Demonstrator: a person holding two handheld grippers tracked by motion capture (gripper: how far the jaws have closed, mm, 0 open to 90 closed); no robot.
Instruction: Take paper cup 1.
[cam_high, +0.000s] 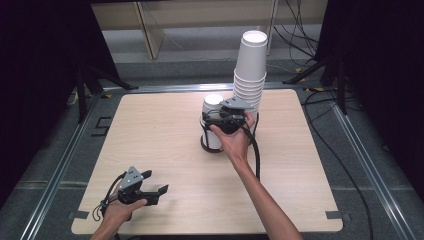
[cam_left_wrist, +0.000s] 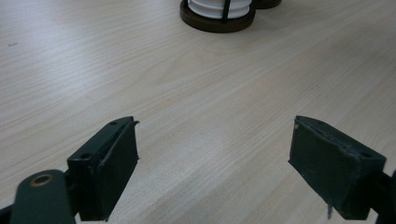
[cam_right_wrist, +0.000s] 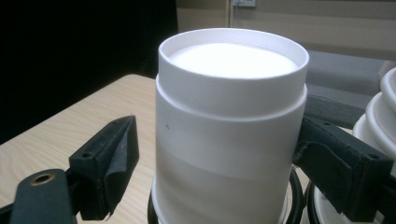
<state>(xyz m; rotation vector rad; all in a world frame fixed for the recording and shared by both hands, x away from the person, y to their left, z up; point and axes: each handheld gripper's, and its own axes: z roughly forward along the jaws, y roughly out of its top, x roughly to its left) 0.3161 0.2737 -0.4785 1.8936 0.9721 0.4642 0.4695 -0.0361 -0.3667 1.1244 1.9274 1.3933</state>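
Paper cups (cam_right_wrist: 231, 126), upside down in a short stack, sit between the right gripper's (cam_right_wrist: 210, 158) spread jaws: one pad touching, the other just clear. They look light and crushable, so pinch gently at mid-wall. No print readable. Beside stands a taller stack (cam_high: 250, 70); the left gripper (cam_high: 152, 192) idles spread near the table's (cam_high: 150, 130) front edge.

Surface: light wooden table (cam_high: 165, 150).
Standing on it: short cup stack (cam_high: 212, 120) in dark ring base; tall cup stack (cam_high: 250, 70) just beside.
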